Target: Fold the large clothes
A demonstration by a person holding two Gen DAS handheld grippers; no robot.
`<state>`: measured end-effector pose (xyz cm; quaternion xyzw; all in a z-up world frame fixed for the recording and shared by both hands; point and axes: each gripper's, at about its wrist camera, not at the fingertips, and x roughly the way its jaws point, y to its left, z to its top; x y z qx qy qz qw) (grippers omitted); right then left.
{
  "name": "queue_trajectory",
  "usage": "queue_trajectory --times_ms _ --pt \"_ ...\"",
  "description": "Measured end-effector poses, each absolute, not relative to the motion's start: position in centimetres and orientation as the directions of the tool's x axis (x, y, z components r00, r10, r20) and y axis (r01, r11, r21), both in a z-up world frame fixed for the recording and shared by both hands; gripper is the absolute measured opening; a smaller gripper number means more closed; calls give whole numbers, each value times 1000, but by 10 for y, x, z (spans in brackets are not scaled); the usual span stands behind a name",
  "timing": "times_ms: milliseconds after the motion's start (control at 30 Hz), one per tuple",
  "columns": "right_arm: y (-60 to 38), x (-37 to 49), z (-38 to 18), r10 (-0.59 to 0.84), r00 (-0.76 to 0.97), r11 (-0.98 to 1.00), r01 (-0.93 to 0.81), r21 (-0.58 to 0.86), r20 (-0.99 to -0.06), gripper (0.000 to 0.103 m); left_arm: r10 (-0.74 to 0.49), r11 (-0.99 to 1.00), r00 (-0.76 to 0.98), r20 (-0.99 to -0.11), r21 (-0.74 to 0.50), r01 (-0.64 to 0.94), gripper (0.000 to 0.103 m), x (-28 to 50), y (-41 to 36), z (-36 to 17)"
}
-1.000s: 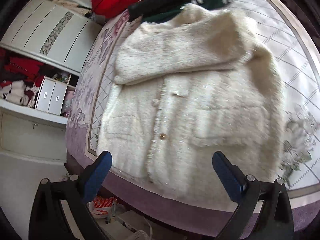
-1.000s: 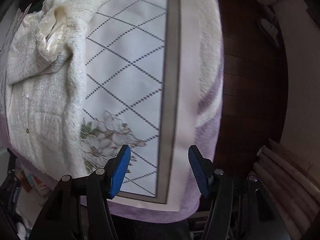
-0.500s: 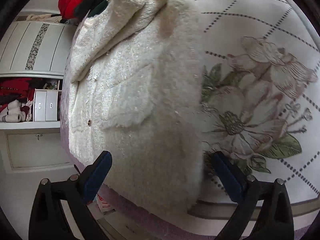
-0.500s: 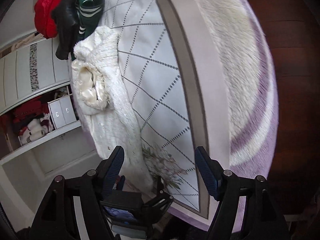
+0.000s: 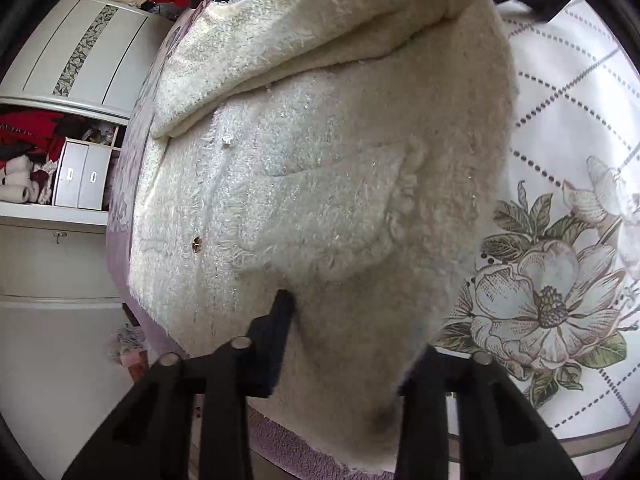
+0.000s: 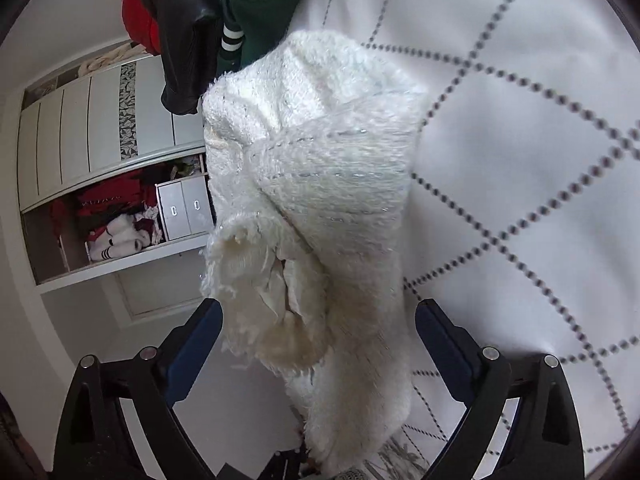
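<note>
A cream fuzzy coat (image 5: 320,184) lies front-up on the bed, one sleeve folded across its chest. My left gripper (image 5: 352,332) is at the coat's near hem corner and its jaws are closing. One black finger (image 5: 276,320) digs into the pile, the other is buried under the fabric, and a bunch of hem sits between them. In the right wrist view the coat's collar end (image 6: 320,184) rises in a heap with pale lining showing. My right gripper (image 6: 320,328) straddles that end, jaws opening wide, and its blue pads (image 6: 200,332) stand apart from the cloth.
The bedspread (image 5: 560,160) is white with a dotted lattice, a flower print (image 5: 548,304) and a purple border. Red, black and green garments (image 6: 192,20) are piled at the far end. Beyond the bed's left edge stands a wardrobe with a grey drawer box (image 6: 184,208).
The left gripper dropped onto the coat's hem and its jaws went from wide apart to pinched in the fabric. The right gripper swung from the bed's side to the collar end and widened.
</note>
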<state>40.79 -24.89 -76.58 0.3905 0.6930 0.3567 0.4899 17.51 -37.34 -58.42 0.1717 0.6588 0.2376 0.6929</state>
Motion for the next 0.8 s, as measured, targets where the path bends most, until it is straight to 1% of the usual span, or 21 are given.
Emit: queue_trajectory --times_ms 33,167,200,233,267,300,333,367,400,500,633,733,800 --pt "-241 410 -768 887 -215 450 192 872 -410 101 549 832 24 -835 544 -109 26 175 -373 -580" --pt "-219 417 -769 865 -225 491 200 848 -448 101 514 851 39 -857 504 -146 20 174 -366 -563" --pt "-215 418 -770 859 -230 504 214 837 -459 99 499 859 42 -866 487 -161 18 174 -362 -558" --pt "-212 418 -769 846 -227 528 223 819 -483 93 493 862 47 -869 479 -166 18 174 -358 -555" --pt "-210 417 -768 815 -223 578 230 783 -535 57 483 867 54 -874 469 -169 18 174 -353 -551" --pt "-208 416 -768 784 -232 620 246 745 -576 34 469 873 56 -881 454 -177 17 173 -348 -547" --pt "-206 414 -765 787 -218 616 266 741 -577 33 453 880 59 -889 436 -189 16 173 -341 -543" --pt "-204 413 -756 779 -202 627 265 733 -594 27 434 888 66 -898 414 -199 16 172 -333 -536" --pt "-199 412 -744 771 -191 636 258 727 -607 25 421 892 73 -904 399 -210 16 172 -325 -529" --pt "-171 413 -691 759 -152 651 208 730 -633 23 366 910 110 -924 331 -248 14 169 -293 -501" --pt "-110 417 -625 732 -119 682 155 715 -671 23 266 934 162 -950 213 -287 14 163 -231 -468" --pt "-42 425 -594 683 -125 731 118 672 -720 22 208 937 167 -964 147 -316 14 161 -173 -453" --pt "9 433 -586 640 -139 768 92 633 -756 22 184 929 157 -970 119 -349 16 161 -127 -451"
